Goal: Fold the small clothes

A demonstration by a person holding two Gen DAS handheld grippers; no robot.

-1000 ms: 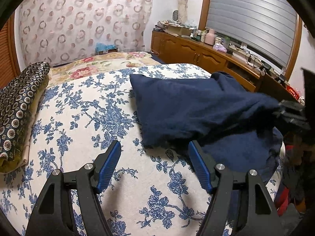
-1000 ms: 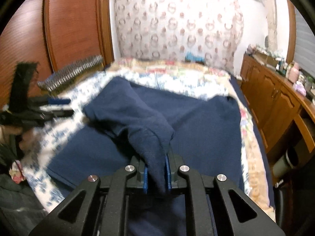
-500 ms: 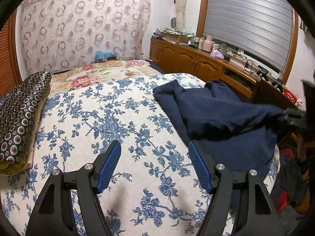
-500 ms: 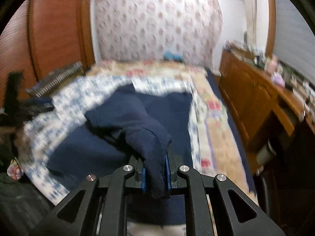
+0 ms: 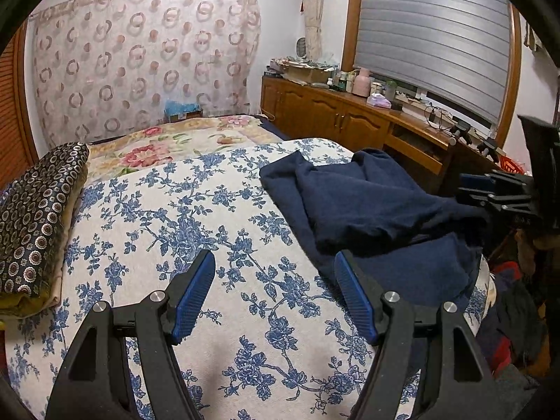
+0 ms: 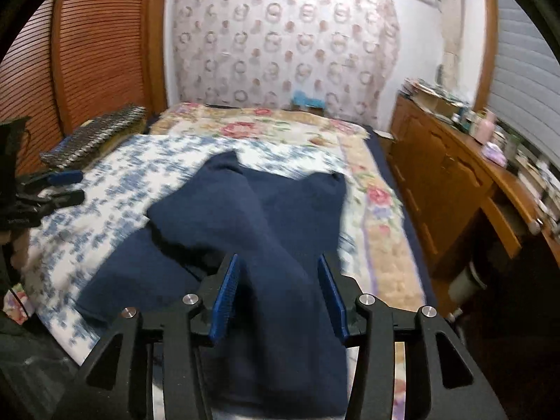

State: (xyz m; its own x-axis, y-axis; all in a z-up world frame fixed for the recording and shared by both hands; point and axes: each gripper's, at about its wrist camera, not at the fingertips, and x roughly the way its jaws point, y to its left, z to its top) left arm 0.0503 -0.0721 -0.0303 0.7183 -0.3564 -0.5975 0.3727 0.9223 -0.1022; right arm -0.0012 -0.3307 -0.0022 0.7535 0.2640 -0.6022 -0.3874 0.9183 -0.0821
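One navy garment (image 6: 280, 231) lies between the just-opened right tongs (image 6: 278, 294); the left tongs (image 5: 274, 295) gape wide, empty.

I count one navy garment (image 5: 367, 203) on the bed (image 5: 175, 231), two grippers, left gripper (image 5: 274, 297) and right gripper (image 6: 278, 290), each with two blue-padded fingers (image 5: 194, 294), one folded patterned cloth (image 5: 35, 217), one pink bottle (image 5: 360, 82) on the counter (image 5: 350, 105)

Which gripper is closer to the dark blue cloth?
Right. The right gripper has the dark blue cloth lying between its just-opened jaws; the left gripper hangs open over the flowery bedspread beside it.
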